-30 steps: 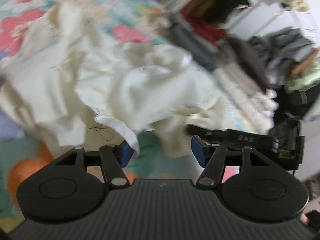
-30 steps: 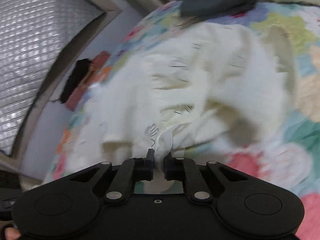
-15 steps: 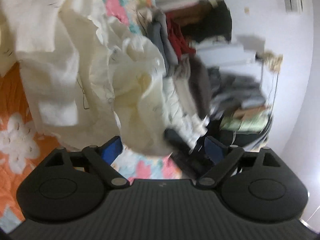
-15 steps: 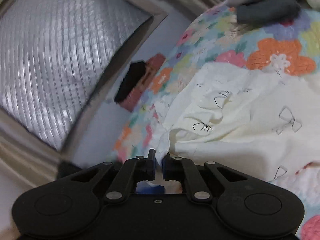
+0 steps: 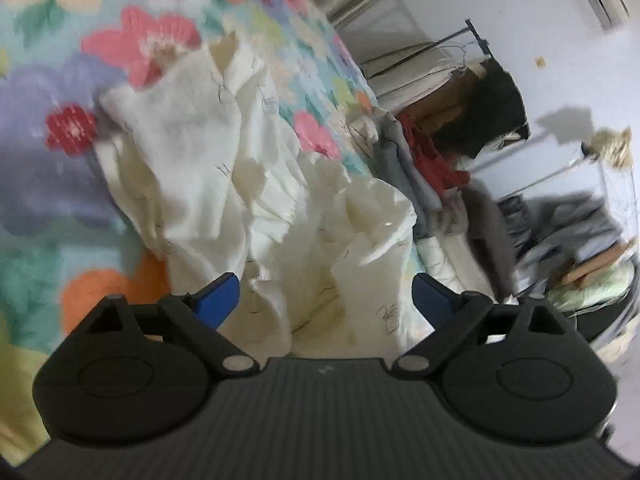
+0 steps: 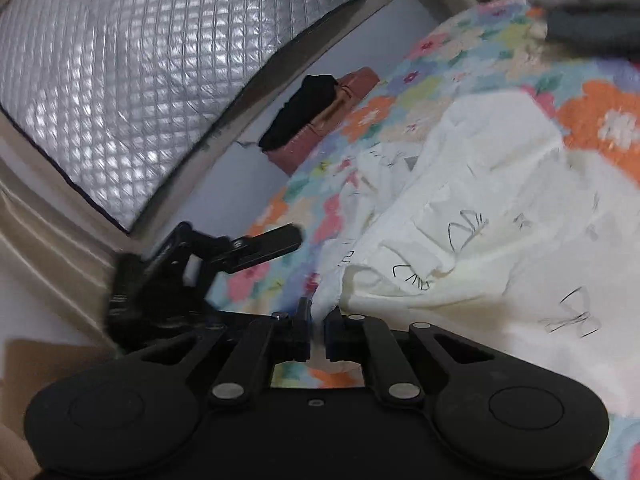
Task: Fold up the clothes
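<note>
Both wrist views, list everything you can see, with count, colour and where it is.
Garment: one, cream with small black bow prints, crumpled on the bed.
Quilt: one, floral multicolour, covering the bed.
Clothes pile: several, grey, red and dark, past the garment at the bed's far edge.
Clothes rack: one, dark metal, by the wall.
Window panel: one, silver quilted, on the wall.
Left gripper: black with blue pads, jaws opening, nothing pressed between them.
Right gripper: black, pinching the garment's edge.
</note>
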Tool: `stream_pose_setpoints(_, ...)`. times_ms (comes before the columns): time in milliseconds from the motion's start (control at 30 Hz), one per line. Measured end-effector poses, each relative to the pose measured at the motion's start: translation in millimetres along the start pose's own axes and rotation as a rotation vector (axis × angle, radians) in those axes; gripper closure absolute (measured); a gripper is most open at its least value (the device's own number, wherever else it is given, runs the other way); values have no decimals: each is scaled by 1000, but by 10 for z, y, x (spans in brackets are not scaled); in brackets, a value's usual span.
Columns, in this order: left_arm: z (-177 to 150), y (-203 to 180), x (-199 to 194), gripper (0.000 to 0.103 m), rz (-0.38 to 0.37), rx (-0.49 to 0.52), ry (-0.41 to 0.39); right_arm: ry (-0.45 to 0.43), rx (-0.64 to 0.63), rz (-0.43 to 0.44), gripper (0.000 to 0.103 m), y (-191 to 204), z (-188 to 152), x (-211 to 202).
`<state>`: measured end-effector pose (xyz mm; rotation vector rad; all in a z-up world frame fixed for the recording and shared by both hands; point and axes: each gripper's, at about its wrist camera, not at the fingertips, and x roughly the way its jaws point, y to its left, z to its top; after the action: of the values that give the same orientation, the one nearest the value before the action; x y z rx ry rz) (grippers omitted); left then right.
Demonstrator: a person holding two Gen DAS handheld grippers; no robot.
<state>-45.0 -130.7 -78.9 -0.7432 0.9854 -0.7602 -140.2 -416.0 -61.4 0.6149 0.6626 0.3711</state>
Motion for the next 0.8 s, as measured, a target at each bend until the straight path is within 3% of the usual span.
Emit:
stream_pose_setpoints(67,-38,125,11,10,-128,-123,58,7,-107,-63,94,115,-17,-2)
stream_pose_setpoints(133,-63,249,148,10,-274,-245,161,2,-137,-51,94,185,-30,-1)
stream_pose_setpoints(233,-125,330,352,10,-375,-353,244,-9,-145,5,94,266,-18,8)
stream_pose_setpoints(300,-150,359,424,10,-402,-392,264,8,-177,32,94,336,-31,35)
stream_pose_setpoints(400,-125,335,466,14,-384,-370,263,62,-232,74,94,469,-109,104)
stream_pose_setpoints(433,-108,301,462,35,-367,-330,261,67,-237,88,94,503,-139,103)
stream_pose_setpoints(533,-37,167,462,88,-327,-176,279,67,-232,126,94,521,-186,80)
stream_pose_setpoints(633,89,196,349,97,-228,-97,219,94,-209,148,88,487,-162,34)
stream_pose_setpoints(700,198,245,227,97,-111,-55,148,96,-187,127,87,431,-71,-72)
stream_pose_setpoints(800,377,328,-21,98,70,-17,6,14,-146,42,46,244,69,-331)
